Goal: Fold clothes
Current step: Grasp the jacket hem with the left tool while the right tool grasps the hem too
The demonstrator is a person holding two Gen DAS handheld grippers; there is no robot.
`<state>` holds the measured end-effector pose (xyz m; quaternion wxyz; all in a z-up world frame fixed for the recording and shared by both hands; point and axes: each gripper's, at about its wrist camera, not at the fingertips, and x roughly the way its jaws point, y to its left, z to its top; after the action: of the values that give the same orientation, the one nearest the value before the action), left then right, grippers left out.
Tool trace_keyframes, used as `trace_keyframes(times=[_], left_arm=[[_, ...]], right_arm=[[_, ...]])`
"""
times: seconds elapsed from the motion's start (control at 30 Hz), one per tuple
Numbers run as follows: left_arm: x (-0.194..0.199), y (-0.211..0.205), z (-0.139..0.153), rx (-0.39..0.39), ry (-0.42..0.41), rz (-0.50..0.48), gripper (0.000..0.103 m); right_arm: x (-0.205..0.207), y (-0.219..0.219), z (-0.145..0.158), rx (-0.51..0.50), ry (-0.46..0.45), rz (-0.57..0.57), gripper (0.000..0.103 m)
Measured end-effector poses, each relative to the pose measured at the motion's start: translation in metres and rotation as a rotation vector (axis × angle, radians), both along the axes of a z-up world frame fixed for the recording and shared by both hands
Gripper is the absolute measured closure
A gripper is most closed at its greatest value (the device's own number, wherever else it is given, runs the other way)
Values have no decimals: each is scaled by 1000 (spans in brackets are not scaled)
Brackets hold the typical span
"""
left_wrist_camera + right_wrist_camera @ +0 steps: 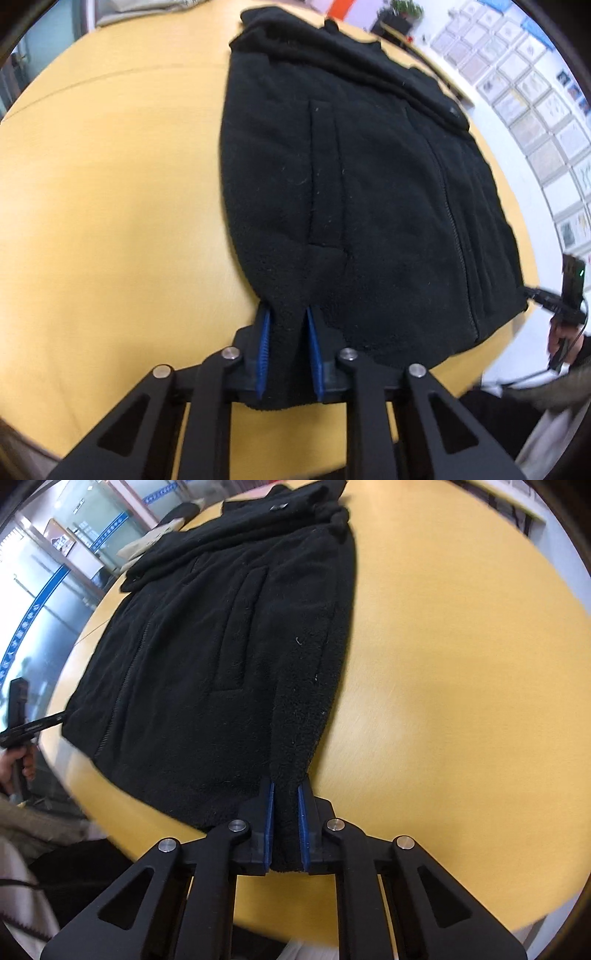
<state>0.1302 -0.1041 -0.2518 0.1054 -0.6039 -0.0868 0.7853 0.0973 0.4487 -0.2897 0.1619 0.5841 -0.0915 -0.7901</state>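
Two tools held the black fleece jacket (pixel 351 192) at its hem: left tool (pixel 287 314) and right tool (pixel 286 786) each clenched a corner, probably to fold it up across the yellow counter (pixel 110 203).

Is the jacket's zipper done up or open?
Done up: the zipper runs closed down the black fleece jacket, both front panels meeting flat.

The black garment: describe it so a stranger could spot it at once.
On the yellow table lies one black fleece jacket, spread flat. Left tongs and right tongs each pinch a near hem corner. Its zipper and slit pocket set it apart.
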Motion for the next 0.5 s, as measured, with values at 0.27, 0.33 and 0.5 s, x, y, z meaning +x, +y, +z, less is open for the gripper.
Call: trace_keyframes(times=[0.27, 0.33, 0.5], left_arm=[[47, -20, 41, 140, -182, 79, 95], [36, -18, 63, 195, -170, 99, 95], [-20, -15, 117, 339, -71, 193, 96]], right_arm=[[31, -2, 59, -71, -14, 111, 95], [16, -4, 83, -98, 48, 125, 95], [-40, -10, 141, -181, 249, 157, 95]])
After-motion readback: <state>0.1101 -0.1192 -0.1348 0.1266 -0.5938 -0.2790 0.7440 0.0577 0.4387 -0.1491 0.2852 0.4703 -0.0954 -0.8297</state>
